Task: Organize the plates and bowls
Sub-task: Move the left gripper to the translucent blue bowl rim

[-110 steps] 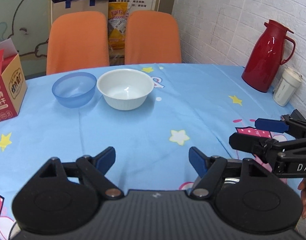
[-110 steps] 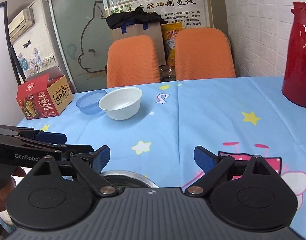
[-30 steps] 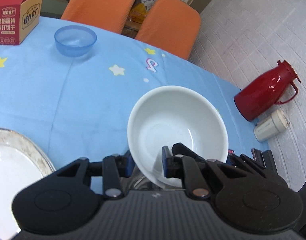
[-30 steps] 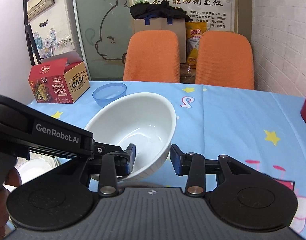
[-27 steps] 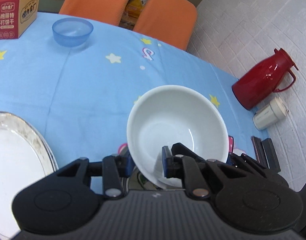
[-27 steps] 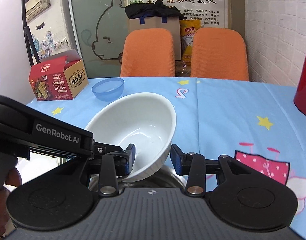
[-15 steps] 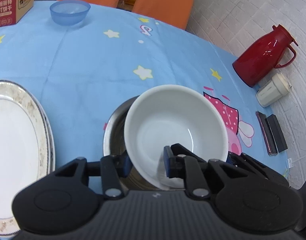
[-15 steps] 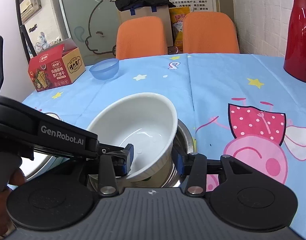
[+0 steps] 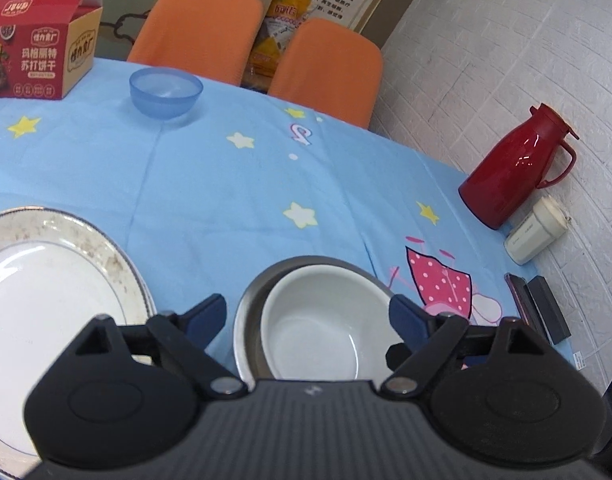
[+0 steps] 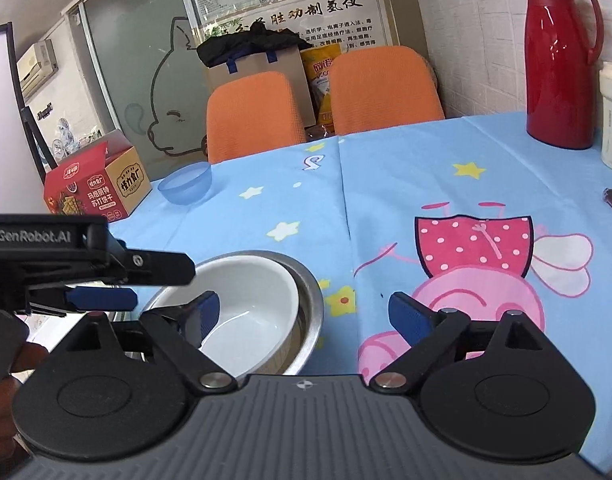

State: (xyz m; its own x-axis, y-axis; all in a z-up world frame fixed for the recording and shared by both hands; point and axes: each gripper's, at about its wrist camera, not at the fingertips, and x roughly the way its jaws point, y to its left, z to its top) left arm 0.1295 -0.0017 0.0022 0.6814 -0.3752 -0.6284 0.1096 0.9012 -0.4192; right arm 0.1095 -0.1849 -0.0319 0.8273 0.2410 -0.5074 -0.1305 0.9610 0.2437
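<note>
A white bowl (image 9: pixel 318 328) sits nested inside a steel bowl (image 9: pixel 248 312) near the table's front edge; both also show in the right wrist view, the white bowl (image 10: pixel 246 300) inside the steel bowl (image 10: pixel 310 300). My left gripper (image 9: pixel 308 316) is open, its fingers on either side above the bowls. My right gripper (image 10: pixel 304 314) is open and empty beside them. A white plate (image 9: pixel 46 300) with a speckled rim lies to the left. A blue bowl (image 9: pixel 166 92) stands at the far side.
A red biscuit box (image 9: pixel 38 60) stands at the far left. A red thermos (image 9: pixel 514 172) and a white cup (image 9: pixel 536 236) stand at the right by the brick wall. Two dark flat items (image 9: pixel 542 312) lie at the right edge. Two orange chairs (image 9: pixel 198 36) stand behind the table.
Both grippers held the white bowl over the steel bowl; it now rests inside the steel bowl. Both grippers have opened and let go of it.
</note>
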